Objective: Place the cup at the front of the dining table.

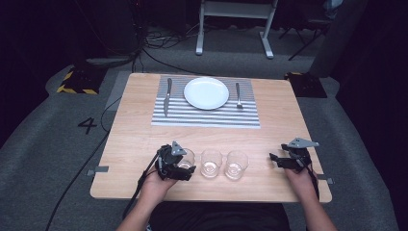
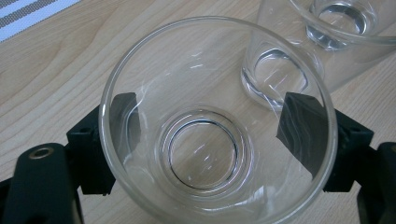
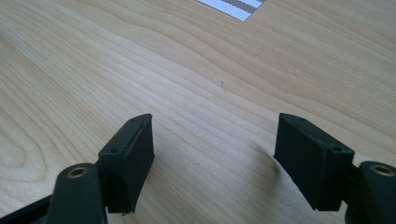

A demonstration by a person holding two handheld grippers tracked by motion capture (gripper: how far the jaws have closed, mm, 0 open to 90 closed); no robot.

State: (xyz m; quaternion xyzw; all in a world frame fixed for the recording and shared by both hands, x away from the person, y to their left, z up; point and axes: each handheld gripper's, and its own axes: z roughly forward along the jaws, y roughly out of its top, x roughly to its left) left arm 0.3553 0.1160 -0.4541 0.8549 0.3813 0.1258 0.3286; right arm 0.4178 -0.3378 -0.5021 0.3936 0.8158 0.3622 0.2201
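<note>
High view: three glasses (image 1: 211, 163); left tongs (image 1: 179, 166) pinch one, right tongs (image 1: 284, 161) spread.

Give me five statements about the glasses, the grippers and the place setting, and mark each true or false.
1. The left gripper grips the leftmost glass. True.
2. The right gripper holds a glass. False: its jaws are open over bare table.
3. Three glasses stand in a row. True.
4. The plate sits on bare wood. False: it sits on the striped mat.
5. The knife lies right of the plate. False: left; the fork lies right.
</note>
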